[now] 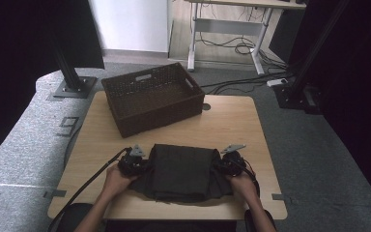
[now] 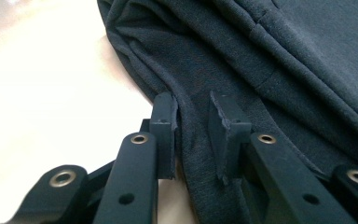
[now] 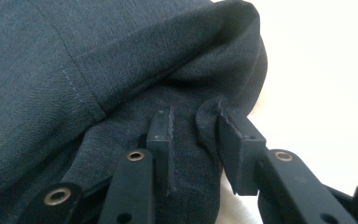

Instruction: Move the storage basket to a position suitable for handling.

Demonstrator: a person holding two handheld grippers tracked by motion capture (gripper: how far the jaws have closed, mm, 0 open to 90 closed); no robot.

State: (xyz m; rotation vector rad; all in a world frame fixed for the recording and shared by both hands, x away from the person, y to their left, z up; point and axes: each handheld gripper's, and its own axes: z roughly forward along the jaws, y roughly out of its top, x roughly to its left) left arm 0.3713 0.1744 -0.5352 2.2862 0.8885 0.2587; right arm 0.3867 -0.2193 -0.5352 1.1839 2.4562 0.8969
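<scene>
High view: a dark folded garment (image 1: 180,171) lay flat on the near half of the wooden counter (image 1: 232,125), close to the person's edge. The left gripper (image 1: 142,166) met the garment's left side and the right gripper (image 1: 220,164) met its right side, each held by a hand (image 1: 117,181) coming in from the bottom of the view. A brown woven basket (image 1: 152,96) stood on the far left part of the counter, well apart from the garment. A black cable (image 1: 89,181) trailed from the left gripper over the counter's near-left edge.

Left gripper view: the two black fingers (image 2: 165,133) were clamped on a fold of the garment (image 2: 270,56), with dark cloth bunched between them. Pale counter (image 2: 42,107) lay to the left of the cloth.

Right gripper view: the fingers (image 3: 161,140) were likewise clamped on a gathered edge of the garment (image 3: 51,65), a ridge of cloth standing between them. A stitched seam ran across the fabric above. Bright counter (image 3: 326,84) showed to the right.
</scene>
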